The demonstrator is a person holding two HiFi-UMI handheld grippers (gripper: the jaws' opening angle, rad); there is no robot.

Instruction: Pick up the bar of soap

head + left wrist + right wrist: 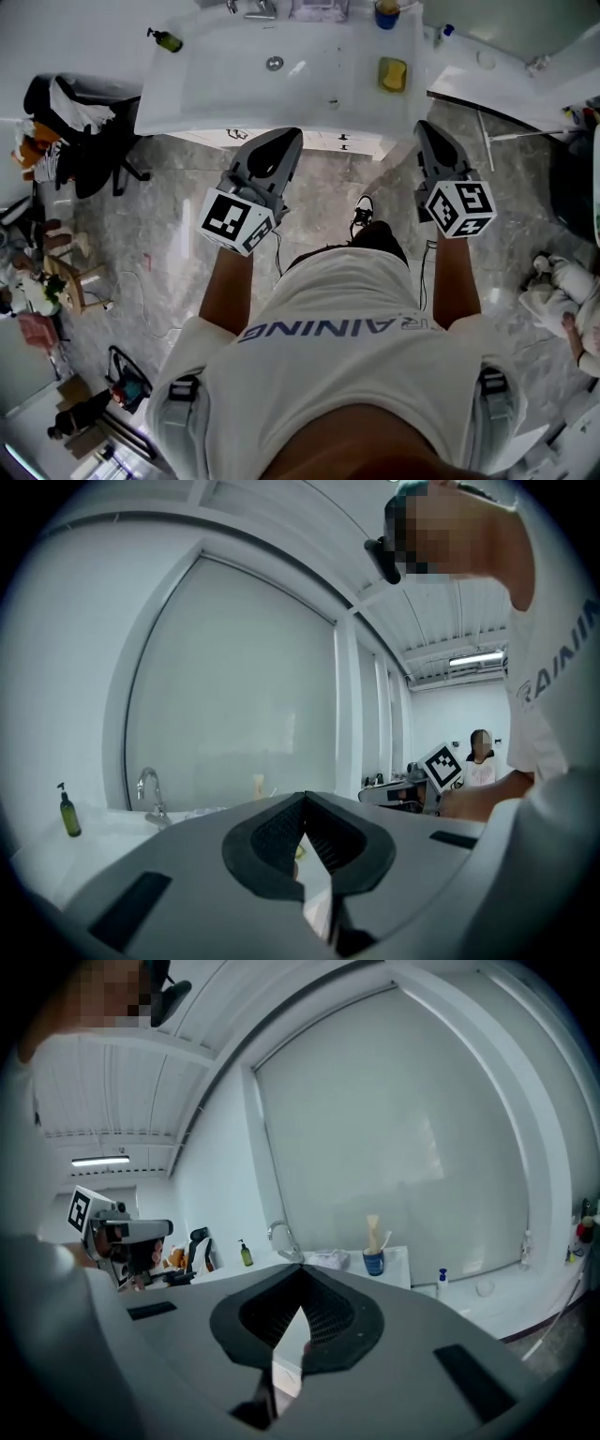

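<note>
The bar of soap (393,74) lies on the far right part of the sink counter (211,80), well apart from both tools. The left gripper (279,141) and right gripper (427,133) sit short of the counter, jaws together and empty, probably a ready stance before the reach.

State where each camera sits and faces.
Head view: head-mounted, steeply down at the sink counter and bar of soap; shows forearms, shirt, left gripper, right gripper.
Left gripper view: on the left gripper, facing the faucet over shut jaws; shirt at right.
Right gripper view: on the right gripper, facing the faucet and blue cup over shut jaws; left gripper at left.
Both gripper views share faucet, green bottle.
</note>
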